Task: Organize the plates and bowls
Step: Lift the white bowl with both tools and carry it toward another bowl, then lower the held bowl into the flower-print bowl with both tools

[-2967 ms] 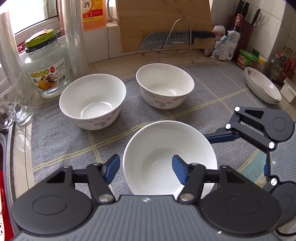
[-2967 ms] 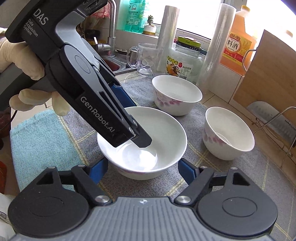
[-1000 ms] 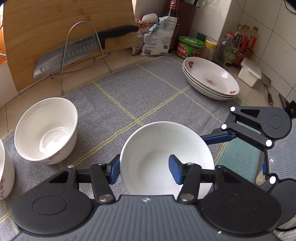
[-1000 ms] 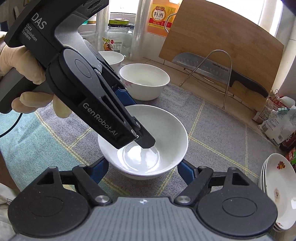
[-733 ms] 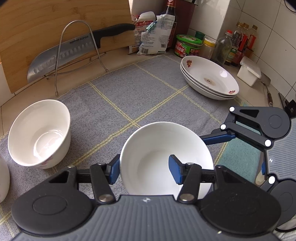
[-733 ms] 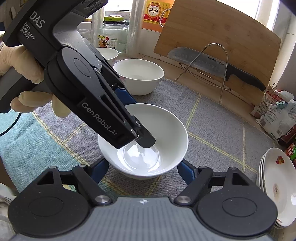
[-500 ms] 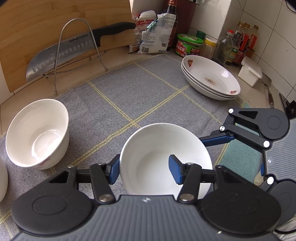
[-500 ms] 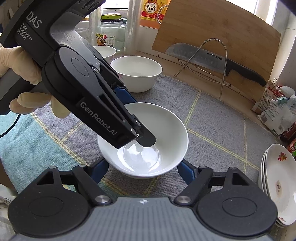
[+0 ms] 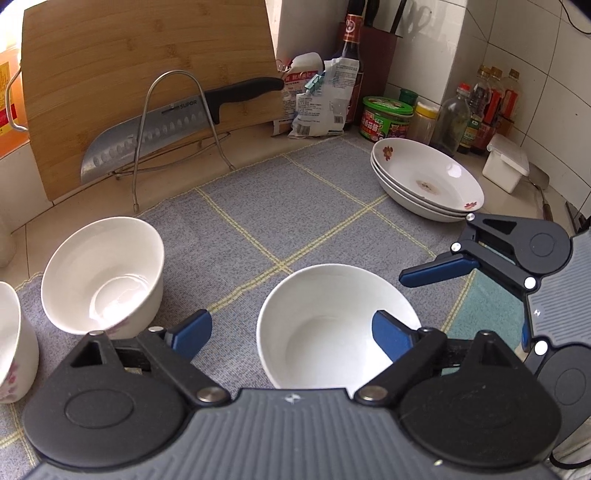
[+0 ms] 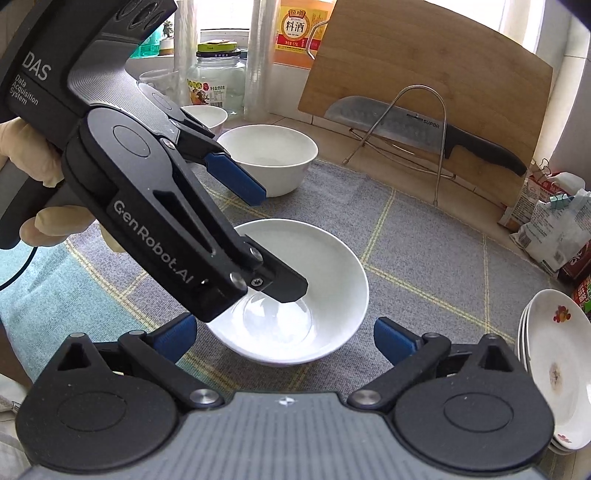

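Observation:
A plain white bowl (image 9: 332,325) (image 10: 317,266) sits on the grey mat close in front of both grippers. My left gripper (image 9: 291,332) (image 10: 280,240) is open, one finger inside the bowl and the other outside its left rim, not pinching it. My right gripper (image 10: 284,334) is open, its fingers just short of the bowl on either side. A second white bowl (image 9: 103,273) (image 10: 269,158) stands to the left and a third (image 9: 14,343) (image 10: 205,116) beyond it. A stack of flowered plates (image 9: 428,181) (image 10: 554,358) lies at the right.
A cleaver on a wire stand (image 9: 173,125) leans against a wooden cutting board (image 9: 147,74) at the back. Packets, jars and bottles (image 9: 388,118) crowd the back right corner. A glass jar (image 10: 216,81) and a yellow jug (image 10: 295,33) stand by the window.
My left gripper has opened and let go of the bowl's rim. The bowl now rests on the mat, further right than three seconds ago. The right gripper stays open beside it.

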A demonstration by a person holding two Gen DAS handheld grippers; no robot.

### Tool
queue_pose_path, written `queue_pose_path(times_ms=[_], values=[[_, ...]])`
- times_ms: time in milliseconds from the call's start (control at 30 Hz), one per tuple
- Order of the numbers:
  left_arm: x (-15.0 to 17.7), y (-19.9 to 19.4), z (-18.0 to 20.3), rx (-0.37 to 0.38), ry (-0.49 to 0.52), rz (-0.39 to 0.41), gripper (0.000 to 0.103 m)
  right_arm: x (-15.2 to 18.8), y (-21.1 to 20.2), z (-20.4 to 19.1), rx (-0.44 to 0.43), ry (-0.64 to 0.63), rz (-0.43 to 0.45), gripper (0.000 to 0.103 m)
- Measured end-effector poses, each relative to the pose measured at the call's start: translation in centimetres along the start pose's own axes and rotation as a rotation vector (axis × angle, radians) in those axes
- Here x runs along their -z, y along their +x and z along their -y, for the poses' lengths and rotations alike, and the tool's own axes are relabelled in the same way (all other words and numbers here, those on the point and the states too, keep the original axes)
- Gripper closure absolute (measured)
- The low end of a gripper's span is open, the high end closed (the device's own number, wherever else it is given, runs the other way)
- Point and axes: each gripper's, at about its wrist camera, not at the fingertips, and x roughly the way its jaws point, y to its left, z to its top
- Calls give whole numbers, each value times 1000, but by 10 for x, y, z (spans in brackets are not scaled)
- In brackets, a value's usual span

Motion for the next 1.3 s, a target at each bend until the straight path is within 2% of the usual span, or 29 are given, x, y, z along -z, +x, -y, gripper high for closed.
queue_pose_path(times_ms=[267, 567, 767, 1033, 1300], values=[[17, -17, -11, -91, -97, 43, 9, -1, -2, 1, -7, 18, 5, 0], [33, -29, -31, -260, -190, 87, 9, -7, -3, 5, -4, 23, 9, 0], [40, -28, -38, -406, -164, 103, 9, -19, -3, 10, -3, 18, 16, 0], [40, -21, -47, -482, -170, 142, 9, -48, -1, 17, -56, 41, 29, 0], [32, -3, -52, -523, -180, 155, 10, -88, 31, 25, -113, -2, 14, 0]])
